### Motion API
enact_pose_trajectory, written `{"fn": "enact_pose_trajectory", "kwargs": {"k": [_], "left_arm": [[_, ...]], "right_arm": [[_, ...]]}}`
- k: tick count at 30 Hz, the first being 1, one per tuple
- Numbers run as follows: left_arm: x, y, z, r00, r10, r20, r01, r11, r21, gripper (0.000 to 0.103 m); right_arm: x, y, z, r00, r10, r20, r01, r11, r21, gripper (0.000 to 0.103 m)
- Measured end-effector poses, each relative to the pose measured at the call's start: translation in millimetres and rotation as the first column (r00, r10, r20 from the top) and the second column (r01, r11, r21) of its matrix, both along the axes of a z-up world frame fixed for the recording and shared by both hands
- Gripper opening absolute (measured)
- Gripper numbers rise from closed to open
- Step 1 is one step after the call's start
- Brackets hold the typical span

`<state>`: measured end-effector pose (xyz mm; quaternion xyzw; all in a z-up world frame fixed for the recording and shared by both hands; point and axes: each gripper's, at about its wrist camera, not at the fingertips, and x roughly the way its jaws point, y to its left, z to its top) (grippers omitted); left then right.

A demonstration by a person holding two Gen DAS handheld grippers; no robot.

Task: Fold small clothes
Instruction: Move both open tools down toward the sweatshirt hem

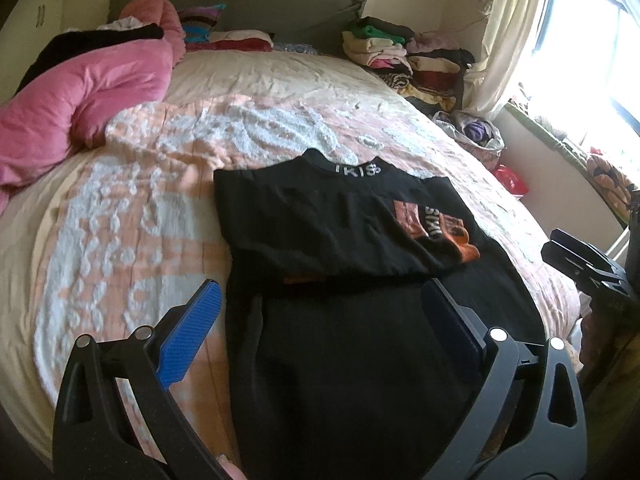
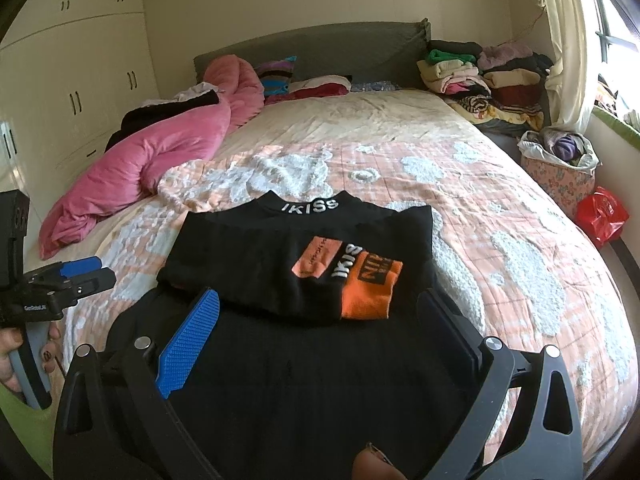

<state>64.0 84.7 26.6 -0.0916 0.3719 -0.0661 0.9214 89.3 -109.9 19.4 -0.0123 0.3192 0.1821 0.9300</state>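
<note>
Item: black top (image 2: 280, 272) with white neck lettering and orange patches, lying flat on the near part of the bed (image 1: 280, 92), upper portion already doubled over the lower.

Left gripper (image 1: 320, 320): jaws standing wide apart, holding nothing, hovering above the lower half of the top. In the right wrist view it is showing at the left edge with a hand (image 2: 16, 356) around its handle.

Right gripper (image 2: 320, 320): jaws likewise spread, empty, hanging over the same lower half.

Step in hand, as judged: the fold is partway done; both grippers are sitting between grasps. The next move is likely calling for each to close on a near corner of the hem, then carry it up toward the neck, keeping the edges level so the folded part is not dragging.

Surface: peach and white textured bedspread (image 1: 120, 220), soft, wrinkling easily.

Room: pink duvet (image 1: 80, 92) bunching at the left; stacked clothes (image 2: 480, 76) by the grey headboard (image 2: 320, 48); cream wardrobe (image 2: 80, 80); basket (image 2: 560, 168) and red bag (image 2: 600, 216) beside the bed; curtain (image 1: 508, 32) hanging at a bright window.
</note>
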Motion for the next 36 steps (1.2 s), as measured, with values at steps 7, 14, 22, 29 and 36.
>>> {"fn": "enact_pose_trajectory", "kwargs": {"k": [7, 14, 22, 29, 36], "left_arm": [[-18.9, 5.1, -18.9, 0.998, 0.023, -0.063, -0.023, 1.000, -0.001, 0.094], [-38.2, 17.8, -33.6, 0.991, 0.069, -0.117, -0.066, 0.997, 0.025, 0.094], [-60.7, 29.2, -46.2, 0.983, 0.090, -0.158, -0.089, 0.996, 0.011, 0.094], [-80.1, 34.0, -47.9, 0.985, 0.067, -0.159, -0.072, 0.997, -0.031, 0.093], [-94.1, 33.2, -57.0, 0.981, 0.025, -0.194, -0.044, 0.994, -0.098, 0.071]], "right_arm": [[-16.1, -12.5, -10.5, 0.999, 0.003, -0.033, -0.004, 1.000, -0.014, 0.099], [-27.5, -25.2, -24.7, 0.997, -0.006, -0.078, 0.005, 1.000, -0.018, 0.099], [-36.2, -38.3, -33.0, 0.994, -0.023, -0.105, 0.021, 1.000, -0.020, 0.099], [-42.7, -47.5, -37.0, 0.993, -0.029, -0.118, 0.027, 0.999, -0.020, 0.099], [-47.3, -53.4, -40.4, 0.991, -0.038, -0.129, 0.036, 0.999, -0.018, 0.099]]}}
